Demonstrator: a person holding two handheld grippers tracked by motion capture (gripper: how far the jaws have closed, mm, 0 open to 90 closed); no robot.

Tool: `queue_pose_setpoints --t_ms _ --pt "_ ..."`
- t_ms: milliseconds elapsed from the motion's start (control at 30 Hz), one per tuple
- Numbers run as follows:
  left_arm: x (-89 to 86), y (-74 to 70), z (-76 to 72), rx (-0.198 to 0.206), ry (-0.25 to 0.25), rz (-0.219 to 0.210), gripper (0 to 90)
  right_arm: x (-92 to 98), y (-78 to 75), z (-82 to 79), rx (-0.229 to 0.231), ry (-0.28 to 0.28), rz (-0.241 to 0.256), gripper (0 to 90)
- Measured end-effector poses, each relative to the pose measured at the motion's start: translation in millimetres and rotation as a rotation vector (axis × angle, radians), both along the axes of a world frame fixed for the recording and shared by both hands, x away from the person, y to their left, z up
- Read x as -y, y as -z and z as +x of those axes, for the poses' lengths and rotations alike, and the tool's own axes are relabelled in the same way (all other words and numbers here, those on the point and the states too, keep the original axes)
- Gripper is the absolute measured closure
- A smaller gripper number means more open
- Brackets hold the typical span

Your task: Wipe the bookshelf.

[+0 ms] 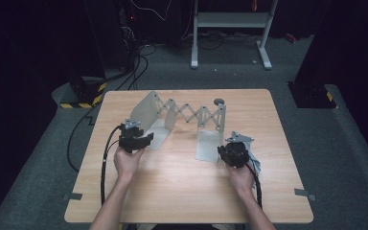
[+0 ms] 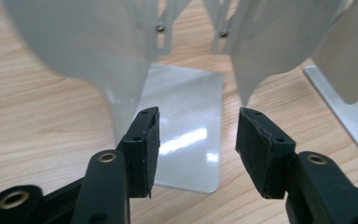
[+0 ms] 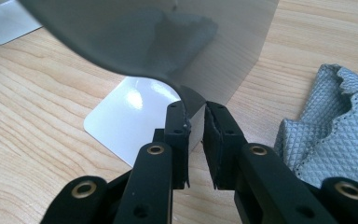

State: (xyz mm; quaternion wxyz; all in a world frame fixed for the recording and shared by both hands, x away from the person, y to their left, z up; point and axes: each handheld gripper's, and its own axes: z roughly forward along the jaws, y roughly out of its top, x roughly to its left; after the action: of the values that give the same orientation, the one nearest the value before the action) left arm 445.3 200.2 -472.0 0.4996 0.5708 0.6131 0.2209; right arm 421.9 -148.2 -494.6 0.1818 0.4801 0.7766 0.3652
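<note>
A wooden tabletop (image 1: 182, 182) is seen from above, with an expandable metal bookend rack (image 1: 187, 115) standing across its far middle: two upright end plates joined by a scissor lattice, each plate with a flat foot lying on the wood. A person's two forearms come in from the near edge. The left claw (image 2: 196, 140) is held released, its jaws spread wide before the left end plate (image 2: 98, 51), apart from it and over the shiny foot (image 2: 186, 135). The right claw (image 3: 195, 140) is nearly clenched on the lower edge of the right end plate (image 3: 168, 42), the thin metal seemingly pinched between the pads. A grey quilted cloth (image 3: 335, 126) lies just beside that claw. For the step to be done well, the left plate's edge should likely be seated deep between the pads before clenching, and both ends then moved evenly along the lattice's line so that the rack is not tipped
</note>
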Motion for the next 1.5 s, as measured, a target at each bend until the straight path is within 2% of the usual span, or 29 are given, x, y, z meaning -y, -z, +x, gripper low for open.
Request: queue_pose_setpoints --t_ms 167,300,433,567,767,833,900,1000,1067,1133,1200,1267,1367,1500 --pt "-12.5 6.1 1.8 -0.007 -0.055 0.007 47.4 0.5 0.0 0.0 0.0 -0.003 -0.002 80.4" --pt "-21.4 9.0 7.5 -0.006 -0.089 -0.017 47.5 1.1 0.2 0.3 -0.001 -0.006 0.0 80.3" --pt "-26.9 8.6 11.9 0.017 -0.117 -0.034 47.6 2.0 -0.2 1.0 -0.003 -0.01 -0.004 80.4" --pt "-30.0 7.1 20.1 -0.013 -0.107 -0.001 43.8 3.0 -0.3 0.9 -0.004 -0.004 -0.002 80.8" --pt "-27.2 -3.4 28.4 0.028 -0.094 -0.011 44.7 3.9 -1.0 1.3 -0.018 -0.002 0.007 81.2" --pt "-26.3 -6.6 29.7 0.065 -0.087 -0.035 47.2 4.2 -1.3 1.7 -0.019 -0.002 0.004 81.3" --pt "-23.4 -7.3 31.4 0.083 -0.091 -0.022 48.2 4.8 -1.1 2.4 -0.02 0.0 0.011 81.1" --pt "-17.7 -8.4 33.6 0.081 -0.063 -0.008 51.6 5.7 0.2 3.3 -0.014 0.009 0.025 79.3" --pt "-16.3 -10.2 35.4 0.067 -0.061 0.0 53.9 6.3 1.5 4.0 -0.021 0.023 0.041 70.5" --pt "-17.3 -11.5 36.4 0.063 -0.066 -0.015 58.5 6.4 1.9 5.7 -0.023 0.023 0.045 65.0" --pt "-19.3 -11.9 35.8 0.052 -0.061 -0.023 63.4 6.0 1.6 7.7 -0.029 0.015 0.045 63.4" --pt "-19.3 -12.6 35.7 0.051 -0.063 -0.034 68.1 5.4 0.3 8.6 -0.031 0.006 0.047 63.9" --pt "-18.0 -12.8 35.0 0.048 -0.062 -0.037 77.8 5.4 -4.0 9.6 -0.002 -0.004 0.055 69.4" --pt "-15.0 -12.3 32.0 0.039 -0.036 0.021 86.5 5.3 -4.6 11.0 -0.007 0.003 0.055 71.9"
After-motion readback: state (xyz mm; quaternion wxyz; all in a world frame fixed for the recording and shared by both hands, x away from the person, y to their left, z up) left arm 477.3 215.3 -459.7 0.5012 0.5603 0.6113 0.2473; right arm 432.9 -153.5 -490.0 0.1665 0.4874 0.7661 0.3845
